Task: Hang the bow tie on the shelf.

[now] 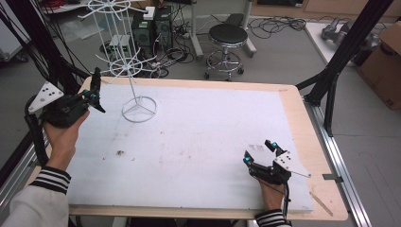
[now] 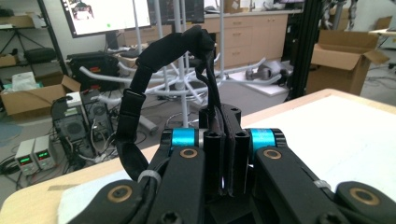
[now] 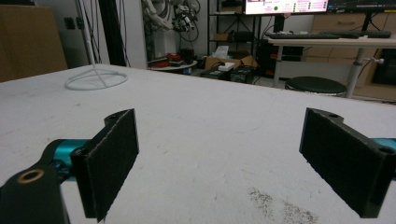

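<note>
My left gripper (image 1: pixel 97 97) is held at the table's far left edge, and in the left gripper view its jaws are pressed together (image 2: pixel 227 144) on a black strap (image 2: pixel 163 51). The strap loops up and over to the left; from above it shows as a dark strip (image 1: pixel 96 78) rising from the jaws. A white wire display stand (image 1: pixel 139 109) with a ring base rises just right of that gripper; its base (image 3: pixel 95 79) lies far off to the left. My right gripper (image 1: pixel 258 151) sits low at the front right, open (image 3: pixel 219 158), with nothing between its pads.
A white mat (image 1: pixel 198 142) covers the wooden table (image 1: pixel 293 99). Beyond the far edge are a black stool (image 1: pixel 228 35) and computer towers (image 1: pixel 151 26) with cables on the floor. A black frame post (image 1: pixel 340 61) and a cardboard box (image 1: pixel 385 66) stand at the right.
</note>
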Available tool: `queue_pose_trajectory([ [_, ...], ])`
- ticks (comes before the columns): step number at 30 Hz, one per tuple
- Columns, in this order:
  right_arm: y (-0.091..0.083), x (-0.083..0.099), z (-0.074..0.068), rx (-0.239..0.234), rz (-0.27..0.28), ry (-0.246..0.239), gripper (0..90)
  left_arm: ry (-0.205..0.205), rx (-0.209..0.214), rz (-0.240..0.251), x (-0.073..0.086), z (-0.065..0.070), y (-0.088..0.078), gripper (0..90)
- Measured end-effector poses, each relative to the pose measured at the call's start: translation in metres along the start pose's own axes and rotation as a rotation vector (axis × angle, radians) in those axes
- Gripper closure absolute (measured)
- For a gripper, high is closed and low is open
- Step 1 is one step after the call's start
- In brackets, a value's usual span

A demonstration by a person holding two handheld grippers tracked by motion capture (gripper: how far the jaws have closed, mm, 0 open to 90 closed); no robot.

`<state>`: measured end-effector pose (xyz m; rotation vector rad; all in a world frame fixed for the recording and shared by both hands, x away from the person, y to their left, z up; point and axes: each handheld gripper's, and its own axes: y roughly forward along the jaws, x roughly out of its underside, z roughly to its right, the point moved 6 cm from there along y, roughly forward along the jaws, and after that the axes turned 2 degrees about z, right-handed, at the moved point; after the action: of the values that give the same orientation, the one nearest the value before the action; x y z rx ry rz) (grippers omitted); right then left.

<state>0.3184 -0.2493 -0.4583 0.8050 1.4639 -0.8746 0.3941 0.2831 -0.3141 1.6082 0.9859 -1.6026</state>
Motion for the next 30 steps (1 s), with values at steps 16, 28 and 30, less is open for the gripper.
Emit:
queue_pose_trajectory([
  [16, 0.0, 0.0, 0.0, -0.001, -0.001, -0.001, 10.9, 0.004, 0.034, -0.044, 0.008, 0.014, 0.022, 87.7],
  [28, 0.0, 0.0, 0.0, -0.001, 0.001, -0.004, 10.9, -0.015, 0.033, -0.083, 0.02, 0.017, 0.04, 87.7],
  [30, 0.0, 0.0, 0.0, -0.002, 0.002, -0.004, 10.8, -0.021, 0.035, -0.089, 0.022, 0.017, 0.043, 87.6],
])
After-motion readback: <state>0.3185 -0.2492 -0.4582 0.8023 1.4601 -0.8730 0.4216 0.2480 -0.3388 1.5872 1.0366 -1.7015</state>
